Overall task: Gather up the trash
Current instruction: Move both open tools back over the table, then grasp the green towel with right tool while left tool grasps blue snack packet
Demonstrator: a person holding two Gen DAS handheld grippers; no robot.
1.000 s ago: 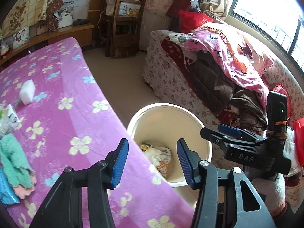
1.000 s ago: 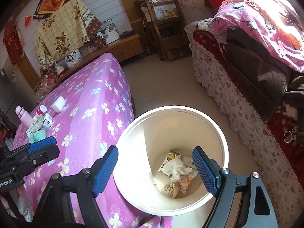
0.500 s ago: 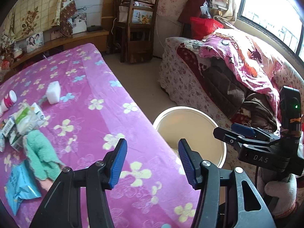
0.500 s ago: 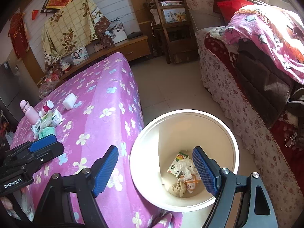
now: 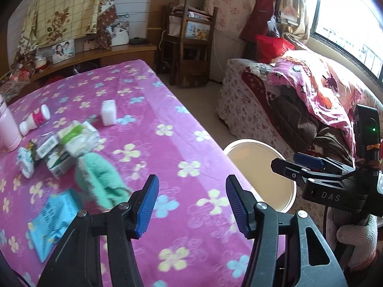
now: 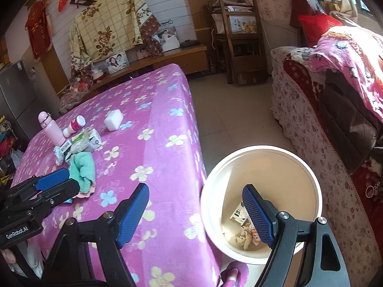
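The left gripper (image 5: 191, 205), jaws just widened and empty, is nearer the litter pile (image 5: 69, 143), ahead and leftward of its fingertips. The right gripper (image 6: 197, 215) gapes empty beside the bin (image 6: 261, 150).

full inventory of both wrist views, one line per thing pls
table: 1, pink flowered cloth, left half
bin: 1, white, on floor at table's right edge
trash in bin: several scraps, mixed colours, at its bottom
white block: 1, white, mid table
green cloth: 1, mint, near left gripper
cartons and wrappers: small pile, white and green, beside cloth
blue packet: 1, light blue, table's near left
small bottle: 1, white with pink label, lying down
pink flask: 1, pink, upright
sofa: 1, floral, right
wooden chair: 1, brown, back wall
left gripper: fingers open, nothing between, just been opening
right gripper: fingers open, empty
gloved hand: 1, white
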